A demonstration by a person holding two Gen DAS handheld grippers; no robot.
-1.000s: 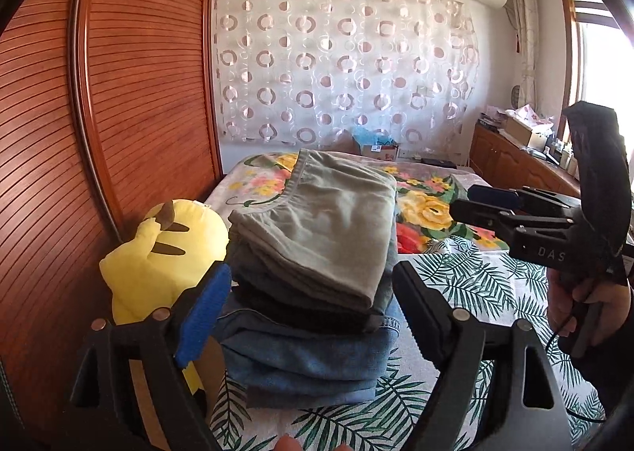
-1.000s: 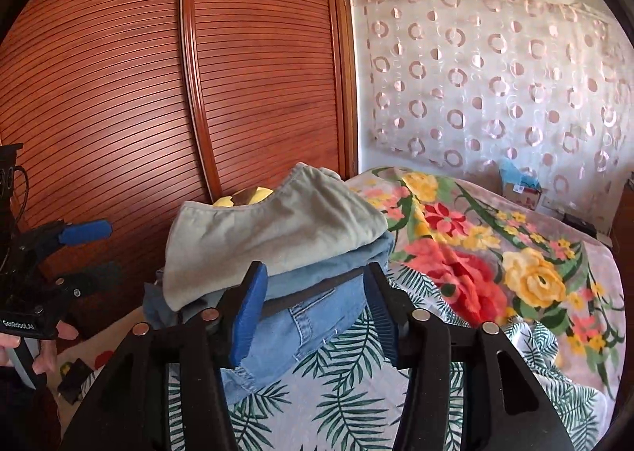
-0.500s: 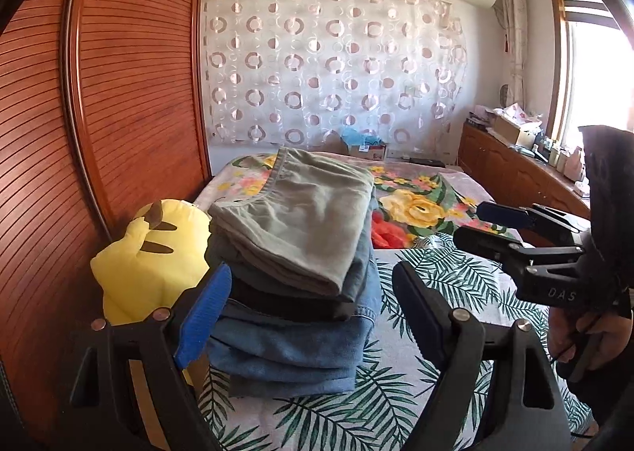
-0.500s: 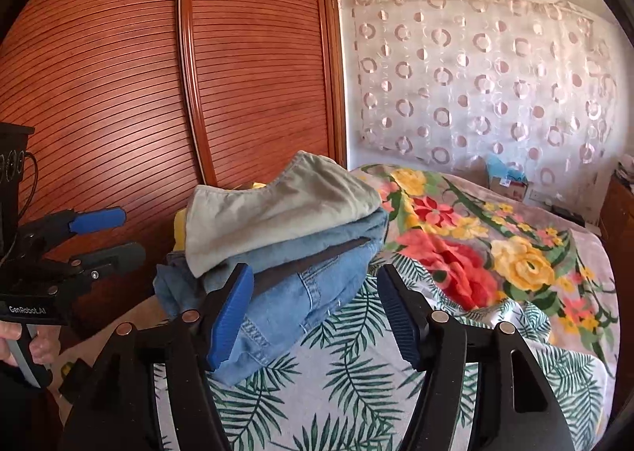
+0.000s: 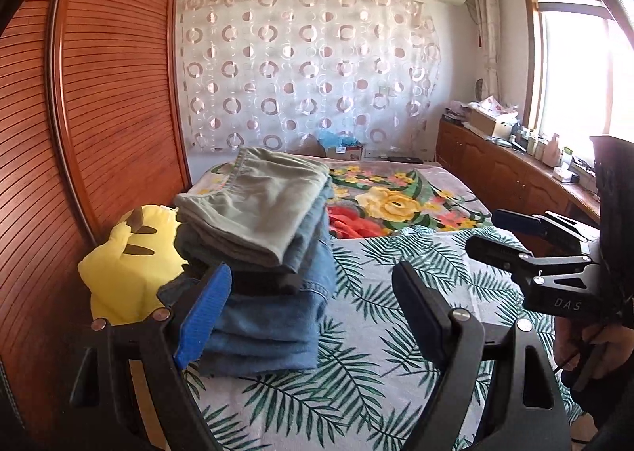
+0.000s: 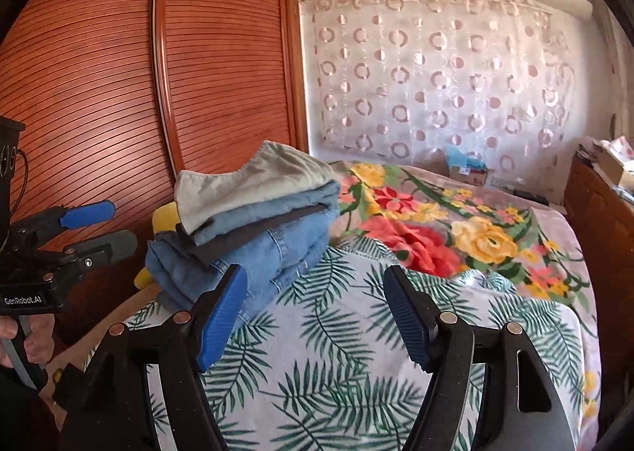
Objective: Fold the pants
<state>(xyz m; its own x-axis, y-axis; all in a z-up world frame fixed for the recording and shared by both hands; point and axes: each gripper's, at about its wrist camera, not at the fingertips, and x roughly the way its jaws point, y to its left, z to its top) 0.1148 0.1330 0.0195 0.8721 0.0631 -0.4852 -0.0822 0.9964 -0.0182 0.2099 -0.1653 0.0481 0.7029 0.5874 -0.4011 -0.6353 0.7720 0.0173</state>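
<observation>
A stack of folded pants sits on the bed at its left edge, with grey-green pants on top and blue jeans at the bottom. It also shows in the right wrist view. My left gripper is open and empty, held in front of the stack and a little to its right. My right gripper is open and empty, to the right of the stack. Each gripper shows in the other's view: the right one and the left one.
The bed has a palm-leaf sheet in front and a floral blanket behind. A yellow plush toy lies left of the stack against the wooden wardrobe doors. A wooden cabinet runs under the window on the right.
Both grippers have pulled back from the stack and shifted right, so the stack looks smaller and farther left. Both stayed open.
</observation>
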